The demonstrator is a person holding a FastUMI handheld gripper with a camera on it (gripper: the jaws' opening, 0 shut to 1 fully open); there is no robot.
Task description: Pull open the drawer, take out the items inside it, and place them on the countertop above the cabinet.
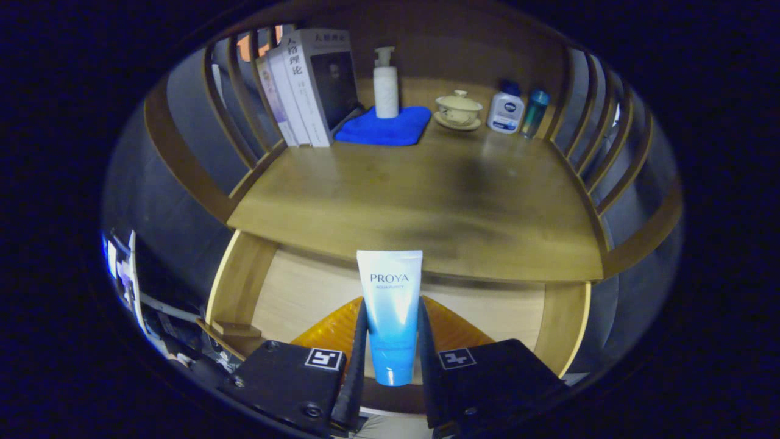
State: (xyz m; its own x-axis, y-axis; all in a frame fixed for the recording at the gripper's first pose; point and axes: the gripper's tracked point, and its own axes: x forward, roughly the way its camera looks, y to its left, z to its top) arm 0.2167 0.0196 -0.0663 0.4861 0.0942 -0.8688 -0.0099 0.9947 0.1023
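Gripper view: the gripper (391, 350) clamps both fingers on a blue-and-white cosmetic tube (390, 311), held upright above the open drawer (304, 292), just short of the countertop (426, 201). Likely light, soft, slippery; the mid-body hold suits it.

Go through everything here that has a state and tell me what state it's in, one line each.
tongs: shut on the tube
tube: held upright, cap end down, above the drawer
drawer: pulled open
pump bottle: upright on the blue cloth
lidded cup: lid on, on its saucer
books: standing, leaning slightly
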